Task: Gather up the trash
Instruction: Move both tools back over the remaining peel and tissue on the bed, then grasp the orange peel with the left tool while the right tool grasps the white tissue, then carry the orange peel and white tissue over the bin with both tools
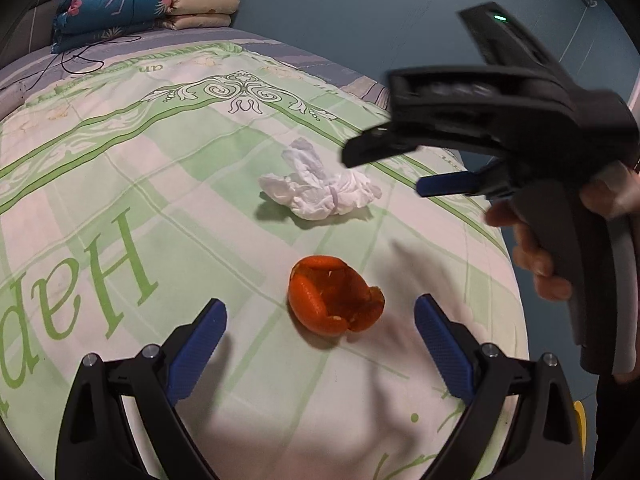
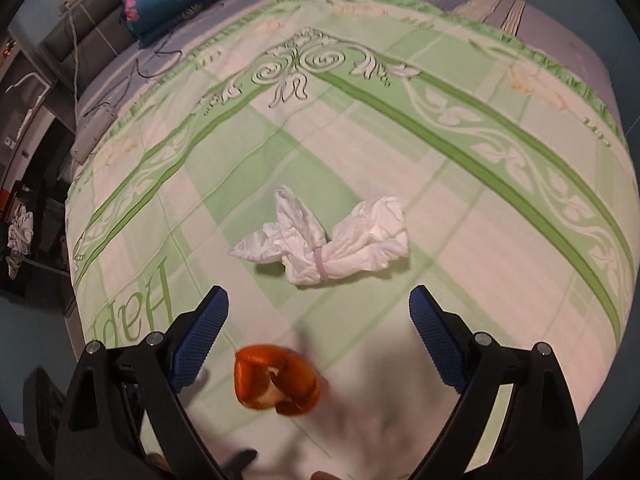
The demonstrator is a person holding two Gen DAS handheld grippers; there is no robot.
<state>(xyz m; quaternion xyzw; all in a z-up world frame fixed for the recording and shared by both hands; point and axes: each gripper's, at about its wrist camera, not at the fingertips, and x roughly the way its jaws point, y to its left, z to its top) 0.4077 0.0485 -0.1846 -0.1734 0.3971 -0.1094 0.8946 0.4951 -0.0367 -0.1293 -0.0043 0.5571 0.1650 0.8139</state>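
A bedroom in a home; ahead of the jaws lies a bed (image 2: 580, 92) under a green-and-white printed sheet (image 1: 120, 168) with scrollwork borders and large lettering; far beyond the jaws, at the head end, folded quilts (image 1: 120, 4), one blue and floral, one beige, are stacked against a grey padded headboard (image 2: 80, 32); a thin dark cable (image 1: 76, 60) trails over the sheet near them; the walls (image 1: 360, 0) are teal-blue.

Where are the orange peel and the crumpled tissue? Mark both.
orange peel (image 1: 334, 300): left wrist view, on the middle of the hollow peel cup.
crumpled tissue (image 2: 320, 240): right wrist view, on the pinched middle of the wad.
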